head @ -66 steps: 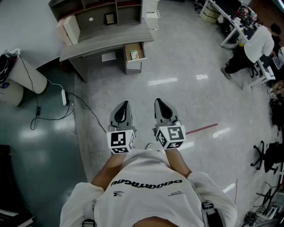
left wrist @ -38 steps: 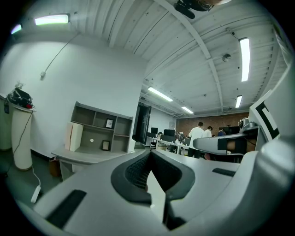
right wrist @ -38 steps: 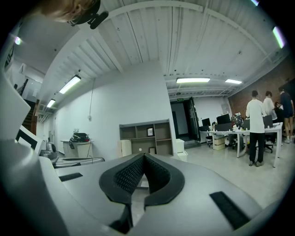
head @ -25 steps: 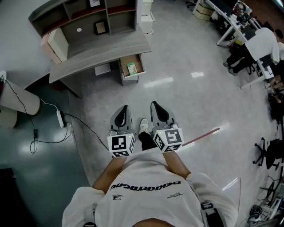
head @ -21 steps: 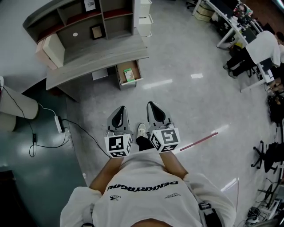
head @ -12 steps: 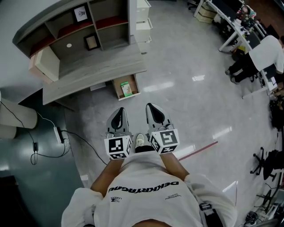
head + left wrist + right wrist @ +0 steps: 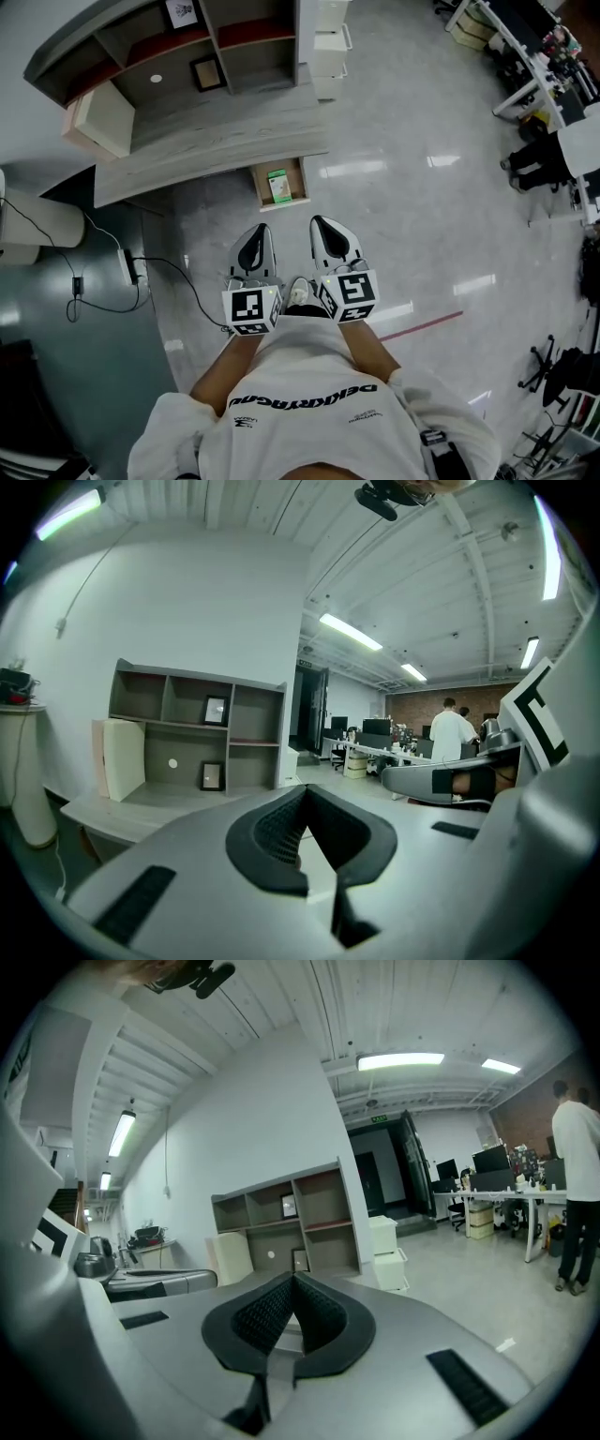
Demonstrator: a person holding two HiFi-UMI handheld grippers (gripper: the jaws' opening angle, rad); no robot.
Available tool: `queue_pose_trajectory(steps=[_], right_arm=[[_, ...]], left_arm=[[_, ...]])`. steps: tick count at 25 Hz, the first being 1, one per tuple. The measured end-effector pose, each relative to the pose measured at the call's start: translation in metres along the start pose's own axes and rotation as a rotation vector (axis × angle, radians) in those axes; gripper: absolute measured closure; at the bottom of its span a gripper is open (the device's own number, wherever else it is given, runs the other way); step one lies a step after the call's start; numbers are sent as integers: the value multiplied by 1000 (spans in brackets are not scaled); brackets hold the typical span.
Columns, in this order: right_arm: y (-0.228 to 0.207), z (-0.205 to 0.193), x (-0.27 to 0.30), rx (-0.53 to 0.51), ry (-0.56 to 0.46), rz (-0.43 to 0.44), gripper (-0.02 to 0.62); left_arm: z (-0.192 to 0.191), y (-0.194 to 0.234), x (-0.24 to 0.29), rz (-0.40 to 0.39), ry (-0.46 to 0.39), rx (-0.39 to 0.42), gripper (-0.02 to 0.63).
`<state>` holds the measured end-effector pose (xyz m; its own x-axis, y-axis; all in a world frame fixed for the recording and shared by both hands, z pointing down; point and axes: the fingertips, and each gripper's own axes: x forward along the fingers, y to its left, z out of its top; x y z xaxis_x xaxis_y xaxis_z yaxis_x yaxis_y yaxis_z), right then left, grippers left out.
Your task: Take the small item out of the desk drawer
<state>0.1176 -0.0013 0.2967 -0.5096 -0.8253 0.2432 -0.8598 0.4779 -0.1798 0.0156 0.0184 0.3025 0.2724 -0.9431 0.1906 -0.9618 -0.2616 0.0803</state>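
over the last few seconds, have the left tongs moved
Yes, forward: the left tongs now sit nearer the open drawer of the desk.

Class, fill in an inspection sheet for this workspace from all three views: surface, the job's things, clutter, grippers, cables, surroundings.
Surface: grey desk carrying a shelf unit; most of the desktop is bare.
Job's things: the drawer under the desk stands open; a small green item lies inside, untouched.
Clutter: cream box at the desk's left end; picture frame in the shelf unit.
Grippers: left gripper and right gripper are both shut and empty, side by side, short of the drawer.
Cables: corded power strip on the floor left of the desk.
Surroundings: glossy floor; white drawer stack beside the desk; a person at far-right desks.
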Motion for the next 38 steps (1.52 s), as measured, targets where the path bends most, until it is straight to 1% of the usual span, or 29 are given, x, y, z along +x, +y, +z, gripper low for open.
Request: queue_pose_trajectory(steps=[4,11,16,20,22,26,32,34,38], right_arm=[[0,-16,19,8,42,12,563],[2,-35,51,9,107,-1,563],[-4,-41,80,9,138,-12,563],[-6,-55,104,-1,188,-26,555],[-8,-64,115,6,215,-35,490],[-10,-81,132,33,267,-43,403],[-11,-104,150,67,320,-49,357],[-10,-112,155,71,344,-41,325],[-13,-129,164,78,394,-39,290]], left_arm=[[-12,9,8,8,30,-4,591],[-34,27,25,-3,85,-23,591],[-40,43,46,-2,97,-39,591],[-50,56,59,-6,111,-53,591],[-57,63,65,-6,122,-58,591],[-72,73,74,-9,150,-62,591],[-94,81,79,-23,187,-72,591],[-98,84,79,-20,194,-81,591],[-109,88,81,-23,206,-92,591]])
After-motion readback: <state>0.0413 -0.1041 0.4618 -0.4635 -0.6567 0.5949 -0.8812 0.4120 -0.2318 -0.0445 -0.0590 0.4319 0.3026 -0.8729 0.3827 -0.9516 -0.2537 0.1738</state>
